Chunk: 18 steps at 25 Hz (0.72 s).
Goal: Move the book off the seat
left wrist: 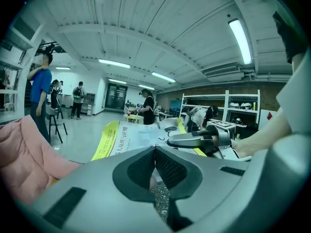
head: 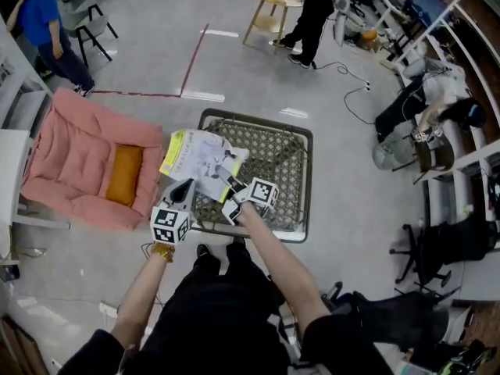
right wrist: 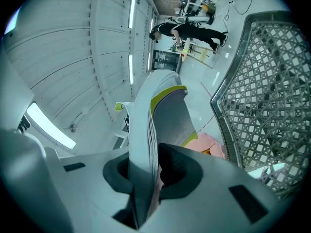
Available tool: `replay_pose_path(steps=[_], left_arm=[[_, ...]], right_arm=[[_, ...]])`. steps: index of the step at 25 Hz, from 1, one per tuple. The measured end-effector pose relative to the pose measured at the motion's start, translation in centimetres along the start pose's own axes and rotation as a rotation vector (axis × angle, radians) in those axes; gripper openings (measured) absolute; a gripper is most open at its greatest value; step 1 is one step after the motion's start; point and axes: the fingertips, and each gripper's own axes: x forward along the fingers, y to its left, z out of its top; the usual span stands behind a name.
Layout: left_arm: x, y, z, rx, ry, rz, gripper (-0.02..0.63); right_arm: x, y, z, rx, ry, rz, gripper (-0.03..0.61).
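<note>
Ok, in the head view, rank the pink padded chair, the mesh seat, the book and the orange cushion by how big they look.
1. pink padded chair
2. mesh seat, only a little smaller than the chair
3. book; it is above the seat and nearer the camera, so it may look oversized
4. orange cushion

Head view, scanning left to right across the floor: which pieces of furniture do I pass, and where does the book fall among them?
In order: pink cushioned chair → book, overhanging the seat's left edge → woven seat → black office chair.
</note>
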Motion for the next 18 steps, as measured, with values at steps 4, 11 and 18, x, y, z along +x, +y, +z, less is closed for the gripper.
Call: replay_pose_path(steps=[4, 11, 18], left_arm=[[1.0, -1.5, 0.3, 0.021, 0.006, -0.016, 0.011], [4.4, -2.8, 0.0, 0.003, 0.032, 0.031, 0.012], [8.6, -6.3, -0.8, -0.027, 0.072, 0.106, 0.011]], right_arm=[[-1.1, -1.2, 1.8, 0.001, 0.010, -0.004, 0.075], [-1.8, -4.6, 5.7, 0.006, 0.074, -0.051, 0.075], [-4.8, -7.8, 11.5, 0.027, 0.138, -0.084, 0.075]])
